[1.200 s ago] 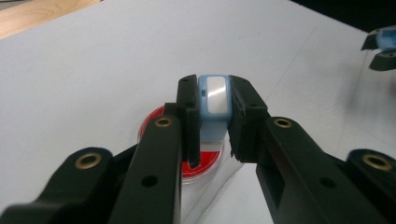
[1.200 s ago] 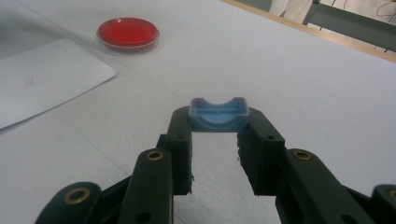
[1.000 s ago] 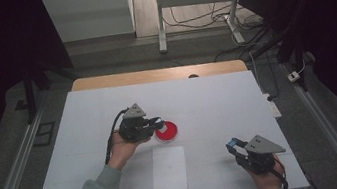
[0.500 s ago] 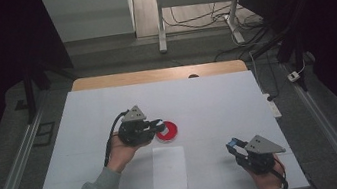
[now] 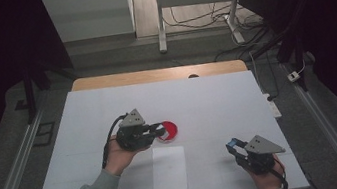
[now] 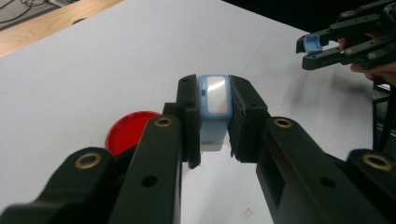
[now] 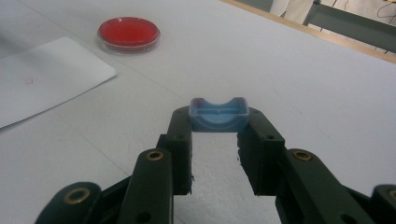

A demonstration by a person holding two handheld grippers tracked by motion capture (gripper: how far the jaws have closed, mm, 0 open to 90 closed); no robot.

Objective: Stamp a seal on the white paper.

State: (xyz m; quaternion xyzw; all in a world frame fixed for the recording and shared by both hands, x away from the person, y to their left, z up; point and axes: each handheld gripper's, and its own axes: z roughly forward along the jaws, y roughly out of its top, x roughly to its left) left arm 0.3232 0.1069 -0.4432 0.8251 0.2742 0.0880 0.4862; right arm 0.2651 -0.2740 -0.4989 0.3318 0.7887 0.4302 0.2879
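A white desk (image 5: 207, 94) carries a sheet of paper (image 5: 169, 169) near its near edge and, just beyond the sheet, a red dish (image 5: 169, 129) around the middle. The left gripper (image 6: 215, 114) hovers just beside the dish, its jaws clamped on a pale blue block with a shiny face (image 6: 214, 100). Near the near right corner, the right gripper (image 7: 217, 128) pinches a small blue cap (image 7: 218, 114) at its jaw tips, above the desk.
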